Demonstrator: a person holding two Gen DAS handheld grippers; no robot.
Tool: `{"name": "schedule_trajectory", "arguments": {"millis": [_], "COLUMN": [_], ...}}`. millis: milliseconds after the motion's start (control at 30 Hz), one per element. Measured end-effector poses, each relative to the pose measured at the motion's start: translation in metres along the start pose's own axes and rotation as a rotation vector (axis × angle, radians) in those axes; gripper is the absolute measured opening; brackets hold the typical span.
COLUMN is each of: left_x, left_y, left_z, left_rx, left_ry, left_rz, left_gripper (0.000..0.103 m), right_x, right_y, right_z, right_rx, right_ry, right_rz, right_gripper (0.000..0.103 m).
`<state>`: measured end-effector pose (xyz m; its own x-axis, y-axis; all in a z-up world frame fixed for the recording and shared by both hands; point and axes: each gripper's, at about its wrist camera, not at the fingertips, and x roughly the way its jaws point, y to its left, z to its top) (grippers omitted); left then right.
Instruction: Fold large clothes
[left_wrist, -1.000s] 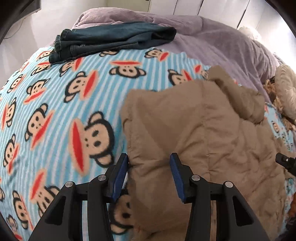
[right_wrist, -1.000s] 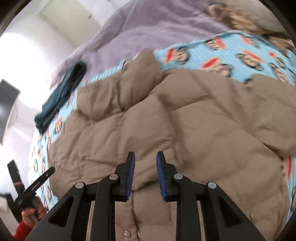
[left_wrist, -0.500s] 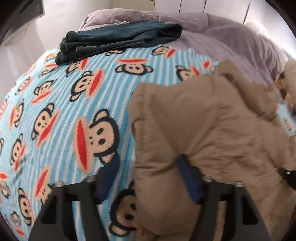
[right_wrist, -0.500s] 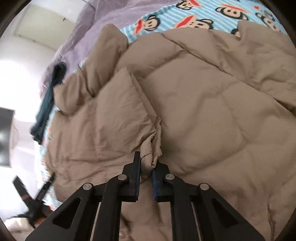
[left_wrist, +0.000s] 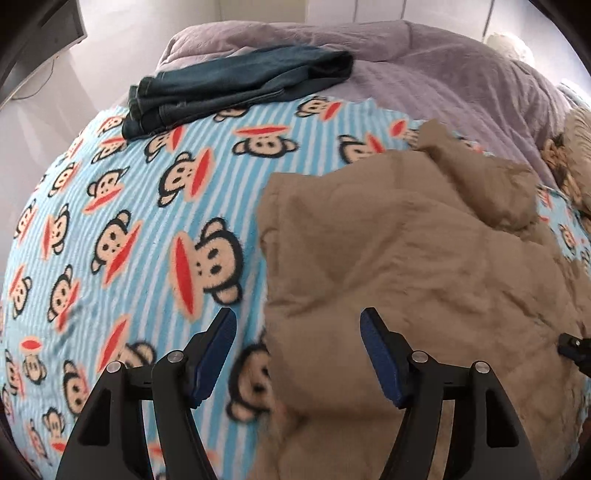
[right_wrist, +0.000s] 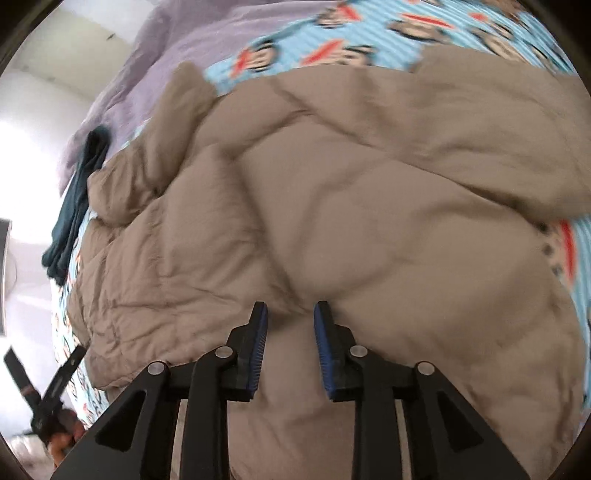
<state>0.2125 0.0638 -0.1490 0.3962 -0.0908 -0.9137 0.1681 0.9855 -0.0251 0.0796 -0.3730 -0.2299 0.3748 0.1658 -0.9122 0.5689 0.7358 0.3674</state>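
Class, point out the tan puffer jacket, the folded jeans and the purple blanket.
tan puffer jacket (right_wrist: 369, 206): right wrist view, quilted middle.
folded jeans (left_wrist: 236, 86): left wrist view, top layer.
purple blanket (left_wrist: 443, 77): left wrist view, upper surface.

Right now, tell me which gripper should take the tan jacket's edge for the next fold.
Probably left: the left gripper stands open over the tan jacket's side edge; the right gripper, just reopened, hangs over its middle.

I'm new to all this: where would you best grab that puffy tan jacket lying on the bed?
Probably the tan puffer jacket by its free left edge, coming in from the bare monkey-print blanket. That edge lies raised and exposed, so fingers could close over it.
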Motion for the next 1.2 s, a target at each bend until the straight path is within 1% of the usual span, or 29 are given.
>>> {"name": "schedule_trajectory", "arguments": {"millis": [67,100,133,200,367,400,433,467,533,667,700,833,933,1067,1133,1200], "left_x": [-0.013,-0.02,-0.026,-0.034,-0.049,-0.052,-0.054,-0.056,-0.063,-0.069,-0.07,-0.078,-0.079,-0.073,-0.069,-0.067], "left_y": [-0.011,-0.019,-0.029,-0.049,-0.112,-0.124,-0.138,-0.151,-0.175,-0.219,-0.231,-0.263,-0.282,-0.3,-0.313,-0.324], "left_z": [-0.006,-0.011,-0.017,-0.027,-0.063,-0.069,-0.075,-0.08,-0.089,-0.102,-0.104,-0.111,-0.116,-0.123,-0.125,-0.124], "left_rx": [0.022,0.035,0.051,0.081,0.141,0.148,0.156,0.163,0.182,0.203,0.201,0.193,0.175,0.171,0.187,0.194], "left_ry": [0.004,0.009,0.017,0.037,0.094,0.103,0.115,0.12,0.113,0.138,0.148,0.138,0.145,0.188,0.216,0.221], "left_rz": [-0.011,-0.02,-0.034,-0.051,-0.109,-0.121,-0.131,-0.142,-0.149,-0.144,-0.142,-0.105,-0.086,-0.079,-0.099,-0.114], "left_gripper": [0.071,0.071,0.071,0.071,0.071,0.075,0.095,0.102,0.102,0.102,0.102,0.102,0.102,0.102,0.102,0.102], "right_x": [-0.012,-0.019,-0.027,-0.039,-0.061,-0.067,-0.07,-0.074,-0.081,-0.097,-0.102,-0.119,-0.127,-0.137,-0.14,-0.142], "right_y": [-0.013,-0.018,-0.024,-0.033,-0.062,-0.073,-0.079,-0.088,-0.102,-0.136,-0.147,-0.181,-0.202,-0.231,-0.243,-0.257], "right_z": [-0.004,-0.008,-0.012,-0.02,-0.044,-0.048,-0.051,-0.053,-0.054,-0.047,-0.043,-0.031,-0.019,-0.003,0.004,0.014], "right_rx": [0.041,0.054,0.062,0.068,0.083,0.095,0.103,0.114,0.129,0.151,0.155,0.161,0.163,0.177,0.189,0.217], "right_ry": [0.006,0.005,0.002,-0.001,0.029,0.033,0.034,0.034,0.03,0.023,0.02,0.001,-0.014,-0.054,-0.076,-0.098], "right_rz": [0.027,0.04,0.053,0.072,0.132,0.144,0.152,0.163,0.177,0.187,0.191,0.213,0.23,0.251,0.248,0.243], "right_gripper": [0.032,0.04,0.05,0.058,0.059,0.065,0.076,0.079,0.08,0.081,0.084,0.085,0.086,0.086,0.087,0.087]}}
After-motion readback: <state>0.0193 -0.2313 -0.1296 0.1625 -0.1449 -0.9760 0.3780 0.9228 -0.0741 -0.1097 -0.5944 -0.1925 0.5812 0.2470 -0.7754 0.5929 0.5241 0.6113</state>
